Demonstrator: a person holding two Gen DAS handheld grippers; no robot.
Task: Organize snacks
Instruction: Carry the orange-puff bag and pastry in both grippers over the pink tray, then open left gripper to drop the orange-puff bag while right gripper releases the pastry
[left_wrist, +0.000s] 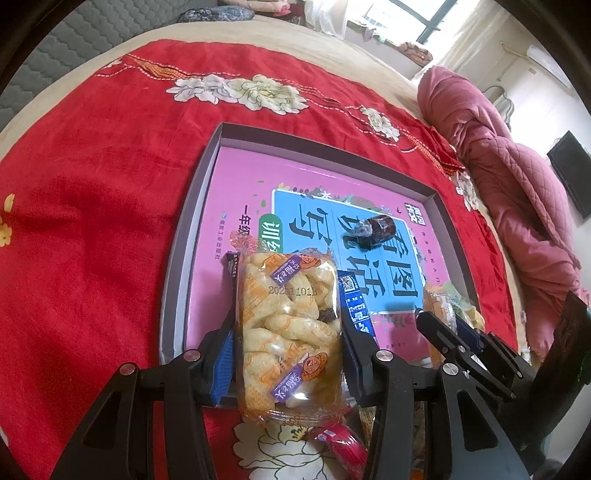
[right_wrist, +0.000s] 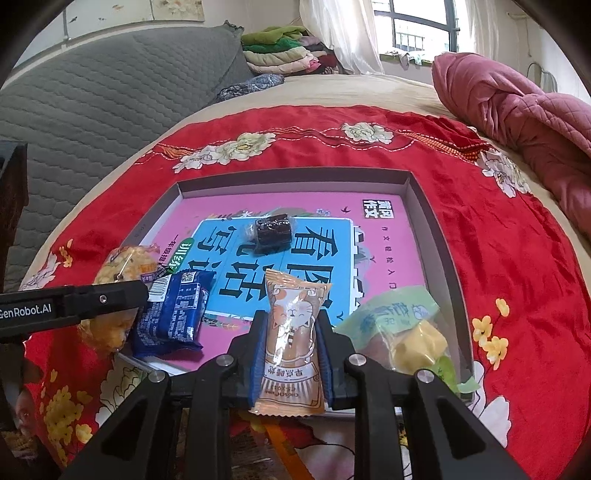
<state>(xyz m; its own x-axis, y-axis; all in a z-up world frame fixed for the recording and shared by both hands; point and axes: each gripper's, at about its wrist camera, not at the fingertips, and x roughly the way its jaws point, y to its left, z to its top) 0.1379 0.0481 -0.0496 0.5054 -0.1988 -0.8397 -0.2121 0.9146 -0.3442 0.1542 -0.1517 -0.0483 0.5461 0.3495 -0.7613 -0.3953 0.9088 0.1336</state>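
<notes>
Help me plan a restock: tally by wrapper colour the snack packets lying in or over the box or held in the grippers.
Clear packet of yellow twists, in the left gripper: 1
Orange cat packet, in the right gripper: 1
Blue packet: 1
Dark packet: 1
Green packet: 1
Total: 5

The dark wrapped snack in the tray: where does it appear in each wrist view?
Left wrist view: dark wrapped snack right of centre, on the blue panel.
Right wrist view: dark wrapped snack centre, upper part of the blue panel.
Shared landmark: pink book cover in the tray.
</notes>
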